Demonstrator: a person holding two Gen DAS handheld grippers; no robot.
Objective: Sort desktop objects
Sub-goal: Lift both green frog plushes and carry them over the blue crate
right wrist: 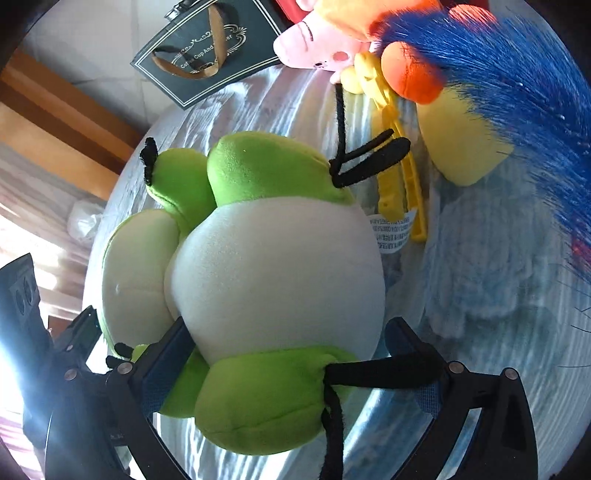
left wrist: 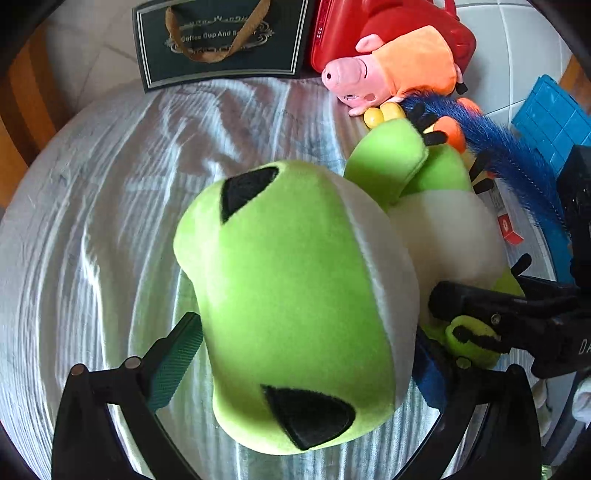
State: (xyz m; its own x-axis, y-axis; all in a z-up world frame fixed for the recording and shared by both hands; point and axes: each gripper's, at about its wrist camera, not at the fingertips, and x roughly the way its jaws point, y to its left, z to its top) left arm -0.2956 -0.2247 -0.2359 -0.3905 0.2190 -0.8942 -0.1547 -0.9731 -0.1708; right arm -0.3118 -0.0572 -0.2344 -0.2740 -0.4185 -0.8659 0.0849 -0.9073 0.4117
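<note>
A green and white frog plush [left wrist: 288, 280] lies on the striped white cloth [left wrist: 110, 206]. In the left wrist view its head fills the space between the fingers of my left gripper [left wrist: 306, 332], which stands open; the teal pad [left wrist: 177, 362] sits just beside the head without pressing it. My right gripper [right wrist: 288, 328] is open around the frog's white belly [right wrist: 273, 266] and lower legs, and a black string limb drapes over its right finger [right wrist: 424, 365]. From the left wrist view, the right gripper's black finger [left wrist: 480, 306] shows at the frog's far side.
A pink pig plush [left wrist: 388, 70] and a blue-haired toy [left wrist: 498, 155] lie right behind the frog, with a yellow clip [right wrist: 399, 177] beside them. A dark gift bag [left wrist: 221, 40], a red case [left wrist: 332, 33] and a blue box [left wrist: 550, 122] sit beyond. Pale blue fluffy cloth [right wrist: 487, 266] lies right.
</note>
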